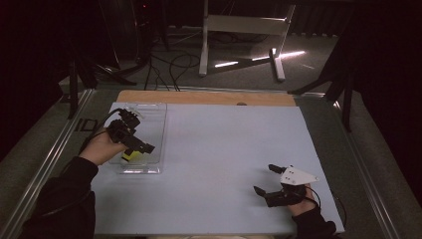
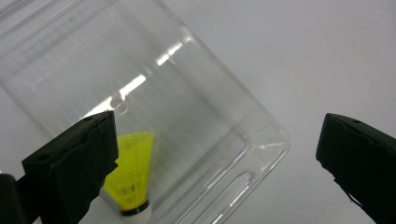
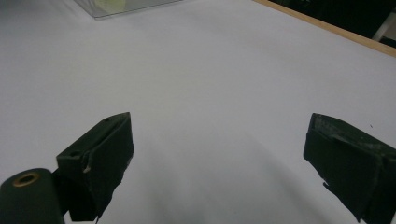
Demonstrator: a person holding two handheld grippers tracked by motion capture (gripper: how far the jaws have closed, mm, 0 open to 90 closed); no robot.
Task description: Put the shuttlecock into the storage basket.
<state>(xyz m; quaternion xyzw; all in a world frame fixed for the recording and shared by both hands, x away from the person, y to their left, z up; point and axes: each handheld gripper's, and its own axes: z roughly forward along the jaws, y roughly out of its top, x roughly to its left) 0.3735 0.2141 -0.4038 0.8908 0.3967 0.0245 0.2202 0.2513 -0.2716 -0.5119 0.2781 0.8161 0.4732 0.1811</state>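
A yellow shuttlecock (image 1: 130, 155) (image 2: 133, 172) with a white cork lies inside a clear plastic box (image 1: 149, 124) (image 2: 196, 107) at the left of the table. My left gripper (image 1: 139, 144) (image 2: 217, 140) hangs over the box's near end, just above the shuttlecock. Its jaws stand wide apart, one jaw partly covering the shuttlecock and nothing held between them. My right gripper (image 1: 263, 178) (image 3: 217, 135) is open and empty over bare mat at the near right, pointing left. The box (image 3: 126, 7) shows far off in the right gripper view.
A pale mat (image 1: 224, 149) covers the table, with a wooden strip (image 1: 209, 97) along its far edge. Metal rails (image 1: 59, 144) run down both sides. Beyond the table are a white stand (image 1: 204, 45) and floor cables (image 1: 169, 64).
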